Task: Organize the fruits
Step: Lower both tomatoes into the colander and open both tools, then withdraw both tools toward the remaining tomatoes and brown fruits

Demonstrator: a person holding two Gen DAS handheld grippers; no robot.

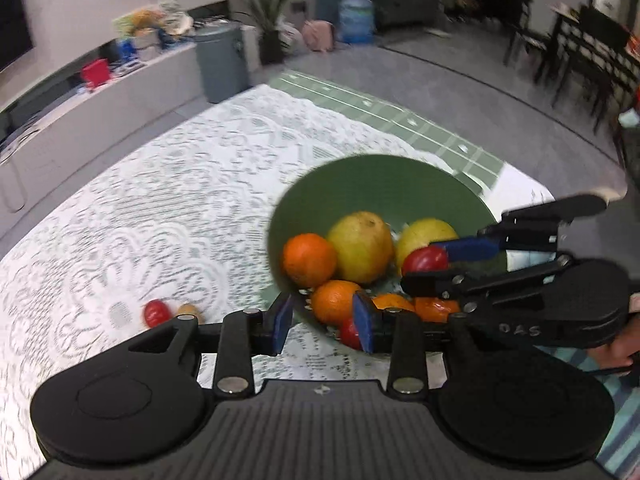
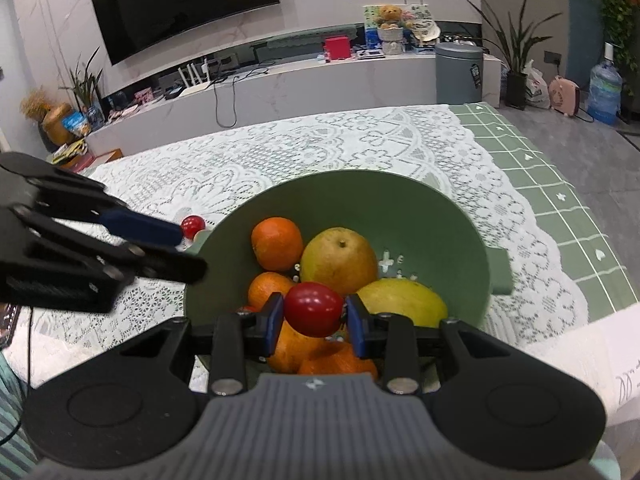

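A red fruit [image 2: 313, 309] is held in the right claw [image 2: 312, 314] above the green bowl [image 2: 400, 200], evidently for dropping among the oranges and pears. The left claw [image 1: 323, 322] is narrowly parted and empty over the rim. Another red fruit [image 1: 155, 313] is left on the bench [image 1: 160, 184].

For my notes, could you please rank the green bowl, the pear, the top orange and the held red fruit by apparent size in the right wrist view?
1. green bowl
2. pear
3. top orange and held red fruit: they look alike, and the red one sits nearer the camera, so unranked.
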